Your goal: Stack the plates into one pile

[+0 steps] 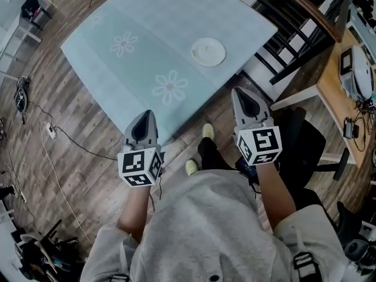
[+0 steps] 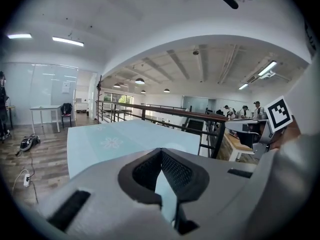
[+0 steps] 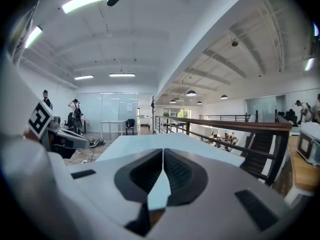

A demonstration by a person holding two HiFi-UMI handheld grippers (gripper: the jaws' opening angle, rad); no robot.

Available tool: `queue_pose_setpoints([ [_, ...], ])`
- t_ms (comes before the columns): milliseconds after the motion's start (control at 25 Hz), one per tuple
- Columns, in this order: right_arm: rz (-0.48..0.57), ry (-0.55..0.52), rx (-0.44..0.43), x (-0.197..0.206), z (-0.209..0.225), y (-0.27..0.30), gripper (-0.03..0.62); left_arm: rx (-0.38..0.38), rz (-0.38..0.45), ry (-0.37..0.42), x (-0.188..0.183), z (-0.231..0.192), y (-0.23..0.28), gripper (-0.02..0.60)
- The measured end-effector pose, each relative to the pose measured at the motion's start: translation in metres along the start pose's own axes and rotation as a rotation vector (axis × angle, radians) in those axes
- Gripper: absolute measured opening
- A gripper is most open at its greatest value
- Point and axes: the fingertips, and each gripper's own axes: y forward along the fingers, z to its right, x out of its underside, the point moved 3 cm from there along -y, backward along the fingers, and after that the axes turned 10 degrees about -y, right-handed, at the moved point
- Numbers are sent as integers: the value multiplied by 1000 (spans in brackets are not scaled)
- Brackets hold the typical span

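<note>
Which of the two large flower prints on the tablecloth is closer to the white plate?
The flower print lower in the head view, just down-left of the white plate. The other flower print lies much farther left.

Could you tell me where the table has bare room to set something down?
Nearly the whole table is bare. The widest patch runs from the white plate leftward past the flower prints to the table's left edge. The near corner, between left gripper and right gripper, is free too. Nowhere is crowded.

One plate (image 1: 208,51), maybe stacked; one table (image 1: 117,75); left gripper (image 1: 145,114), right gripper (image 1: 241,91): two
</note>
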Motion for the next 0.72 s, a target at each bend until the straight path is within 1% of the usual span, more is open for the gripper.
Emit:
queue_pose_setpoints([
  [320,-37,9,25,17,-36,-47,28,14,-31,9,32,-3,-54,18],
  [720,-34,-2,41,14,-65,-61,28,-16,-7,-8,33,-30,-86,19],
])
